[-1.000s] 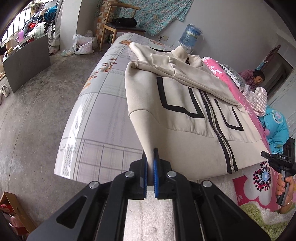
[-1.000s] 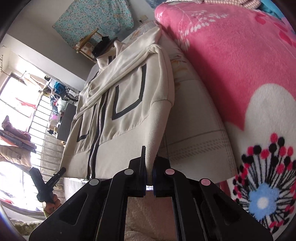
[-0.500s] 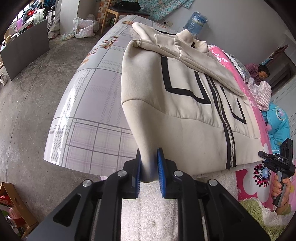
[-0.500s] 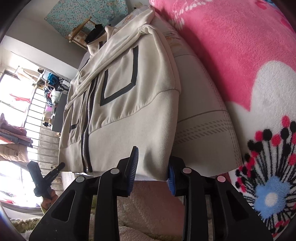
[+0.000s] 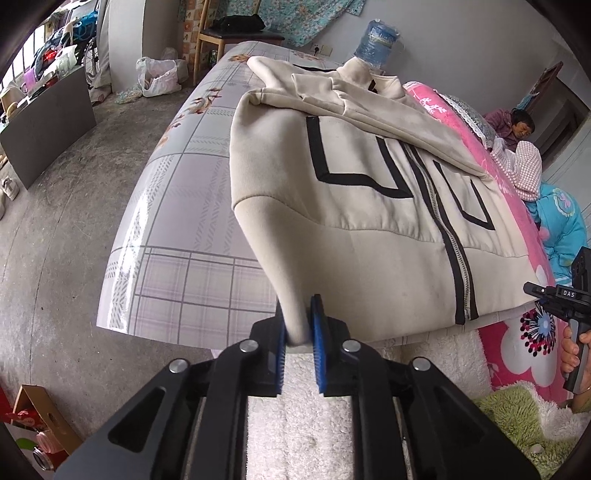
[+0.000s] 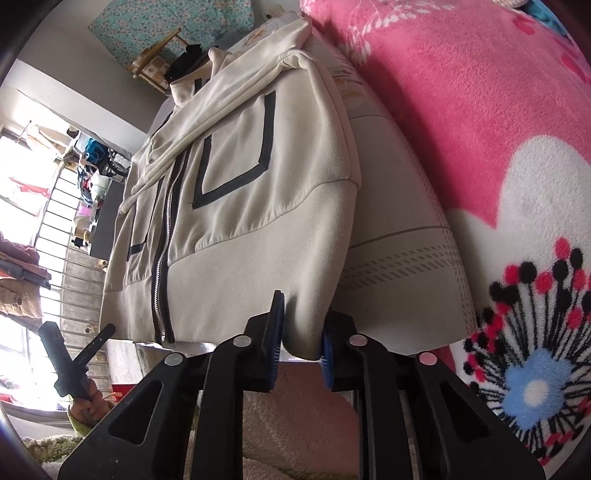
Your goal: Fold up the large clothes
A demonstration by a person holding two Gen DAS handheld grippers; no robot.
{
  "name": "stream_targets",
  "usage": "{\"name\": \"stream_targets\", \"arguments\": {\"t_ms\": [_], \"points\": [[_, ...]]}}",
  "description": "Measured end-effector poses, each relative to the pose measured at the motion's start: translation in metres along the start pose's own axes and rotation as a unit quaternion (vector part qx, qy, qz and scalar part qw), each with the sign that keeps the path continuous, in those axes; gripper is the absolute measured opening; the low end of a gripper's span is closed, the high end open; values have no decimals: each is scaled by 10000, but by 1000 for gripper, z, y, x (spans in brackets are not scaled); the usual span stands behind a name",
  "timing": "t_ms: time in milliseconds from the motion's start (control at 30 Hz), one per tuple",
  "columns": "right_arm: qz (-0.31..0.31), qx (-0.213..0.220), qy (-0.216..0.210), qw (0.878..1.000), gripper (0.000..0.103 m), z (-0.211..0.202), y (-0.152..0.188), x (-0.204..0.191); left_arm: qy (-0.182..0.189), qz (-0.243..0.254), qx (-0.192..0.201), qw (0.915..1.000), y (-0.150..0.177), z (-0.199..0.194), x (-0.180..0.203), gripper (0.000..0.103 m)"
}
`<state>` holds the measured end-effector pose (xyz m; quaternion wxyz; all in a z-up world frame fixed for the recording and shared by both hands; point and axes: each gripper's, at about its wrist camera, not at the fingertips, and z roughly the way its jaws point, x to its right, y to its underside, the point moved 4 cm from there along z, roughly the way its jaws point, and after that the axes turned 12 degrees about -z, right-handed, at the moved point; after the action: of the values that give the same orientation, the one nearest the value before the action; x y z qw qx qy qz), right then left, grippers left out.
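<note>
A cream zip jacket [image 5: 369,206] with black line trim lies face up on a bed sheet [image 5: 184,229], sleeves folded across its chest. Its hem hangs at the near bed edge. My left gripper [image 5: 298,325] holds the hem's left corner, its jaws closing with the blue pads pressed on the fabric. In the right wrist view the same jacket [image 6: 229,229] fills the middle, and my right gripper [image 6: 301,325] has the hem's right corner between its closing jaws, pads against the cloth. A hand [image 5: 576,350] with the other gripper shows at the far right of the left wrist view.
A pink flowered blanket [image 6: 461,110] covers the bed to the right of the jacket. A person [image 5: 517,125] sits past it. A wooden chair [image 5: 229,33], a water bottle [image 5: 376,40] and a plastic bag [image 5: 155,74] stand beyond the bed. A white fluffy rug [image 5: 295,406] lies below the grippers.
Both grippers held the hem corners pinched thin, opened wider around the cloth half a second ago, and have closed on thicker bunches of hem. The jacket has not shifted.
</note>
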<state>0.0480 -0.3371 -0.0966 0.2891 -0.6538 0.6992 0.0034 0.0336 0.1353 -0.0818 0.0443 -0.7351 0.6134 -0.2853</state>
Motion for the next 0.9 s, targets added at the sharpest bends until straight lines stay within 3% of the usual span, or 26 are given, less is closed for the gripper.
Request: {"name": "stream_targets", "arguments": {"t_ms": [233,400,600,900], "points": [[80,544,-246,9982,4,-27,-14,-9,538,-197,241,9981,-20,-25,9,5],[159,802,-507,9954,4,-39,-28,-13,534,-159,422,9976,-34,-34,17,5],[451,1010,-1086,9879,4,-41,-45,-12,786,-438,647,9938,-54,-45,19,5],[622,1329,-1470,9782,4,-49,-64,-14,1086,-722,649,9893,-88,-43,20,5]]}}
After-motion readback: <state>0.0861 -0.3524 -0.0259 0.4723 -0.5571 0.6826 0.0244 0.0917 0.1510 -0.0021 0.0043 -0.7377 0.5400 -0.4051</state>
